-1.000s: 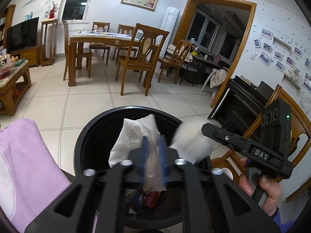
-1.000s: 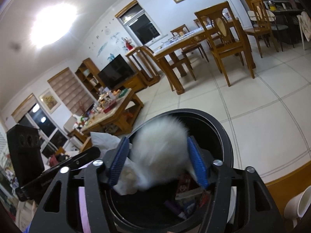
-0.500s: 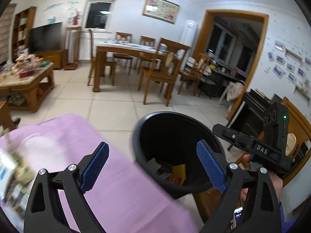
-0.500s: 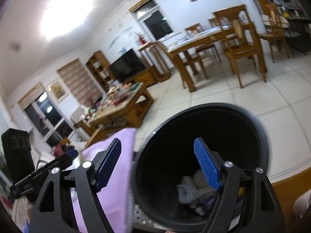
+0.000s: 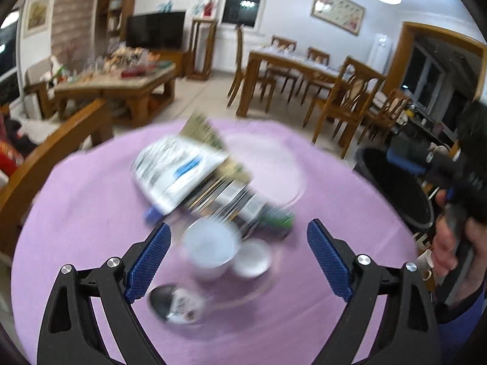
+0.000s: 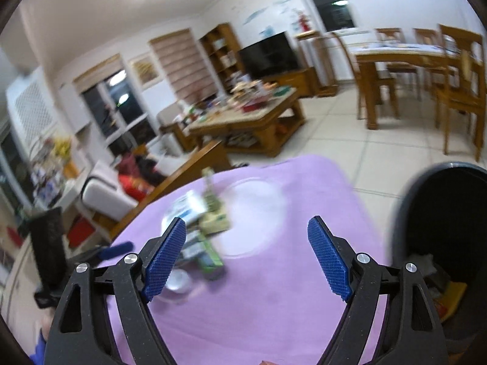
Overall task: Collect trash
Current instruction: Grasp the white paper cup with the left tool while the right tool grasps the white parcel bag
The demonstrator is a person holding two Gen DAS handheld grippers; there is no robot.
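While blurred in both views: left gripper, blue pads spread wide, nothing between them, above purple-clothed table. Right gripper, likewise wide apart and holding nothing, over the same cloth. Pile of printed wrappers at table centre, touching 1 white plate. 2 white cups just beside the pile. Black trash bin at table's right edge, litter inside.

Black left claw, blue textured pads, silver screws; bare hand
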